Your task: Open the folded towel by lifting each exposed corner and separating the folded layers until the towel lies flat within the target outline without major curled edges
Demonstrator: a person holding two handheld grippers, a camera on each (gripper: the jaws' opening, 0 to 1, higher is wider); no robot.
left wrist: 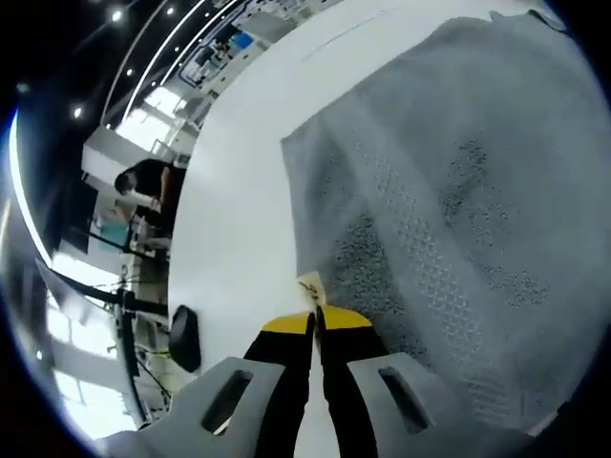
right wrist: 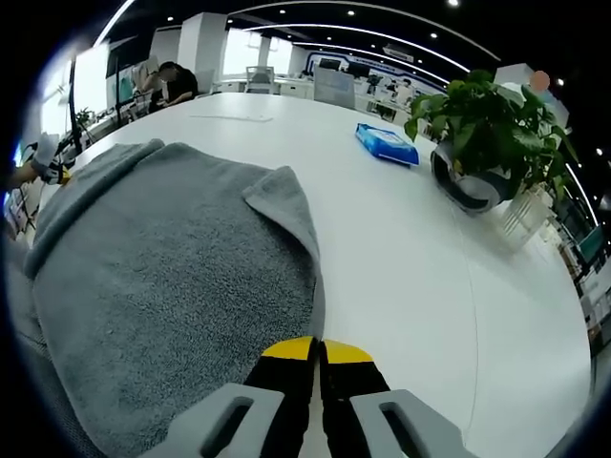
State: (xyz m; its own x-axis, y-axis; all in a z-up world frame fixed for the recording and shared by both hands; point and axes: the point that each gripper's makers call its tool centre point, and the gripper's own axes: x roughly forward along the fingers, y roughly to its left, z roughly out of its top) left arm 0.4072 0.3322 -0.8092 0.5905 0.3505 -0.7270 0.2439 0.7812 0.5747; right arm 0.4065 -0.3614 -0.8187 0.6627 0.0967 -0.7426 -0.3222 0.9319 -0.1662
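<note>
A grey towel (left wrist: pixel 458 210) lies spread over the white table (left wrist: pixel 239 219), patterned side up. My left gripper (left wrist: pixel 315 320) is shut, its yellow tips pinching the towel's near edge beside a small beige tag (left wrist: pixel 310 285). In the right gripper view the same towel (right wrist: pixel 162 277) fills the left half. One corner (right wrist: pixel 282 196) is folded back over it, and a thick fold runs along its far left side. My right gripper (right wrist: pixel 320 350) is shut on the towel's edge, which runs straight down into the jaws. The other gripper (right wrist: pixel 46 162) shows at the towel's far left edge.
A potted plant (right wrist: pixel 482 134) in a grey pot and a blue packet (right wrist: pixel 387 143) sit on the table (right wrist: pixel 430 286) to the right of the towel. A person (right wrist: pixel 172 81) sits at a far desk. Beyond the table's edge are a black round object (left wrist: pixel 184 336) and another person (left wrist: pixel 148 186).
</note>
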